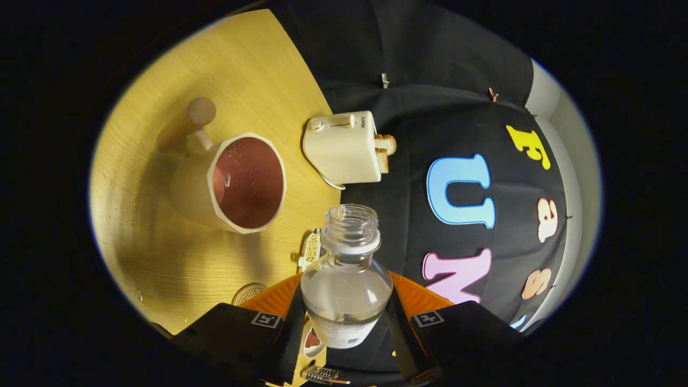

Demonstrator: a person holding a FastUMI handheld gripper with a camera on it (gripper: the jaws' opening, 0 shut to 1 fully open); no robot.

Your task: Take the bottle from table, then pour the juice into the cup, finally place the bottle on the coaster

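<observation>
A pale wooden tabletop (177,258) tilts steeply behind the gripper (346,312), whose fingers are closed on both sides of a clear, uncapped bottle (346,279). The bottle's open mouth points to 12 o'clock of the fingers and its body looks nearly drained, with a white label low down between the pads. At 10 o'clock of the bottle mouth, well apart from it, a cream faceted cup (236,183) with a knobbed handle holds dark red liquid, bubbles clinging to its inner wall. At 12 o'clock beyond the bottle stands a cream toaster (341,148) with two slices of bread (385,152) poking out. At 9 o'clock of the bottle's body, just beside the fingers, the rim of a round coaster (248,293) peeks out. Judging by the filled cup and near-empty bottle, the pour appears done; the next move calls for righting the bottle, carrying it over the coaster and setting it down squarely before opening the fingers.
</observation>
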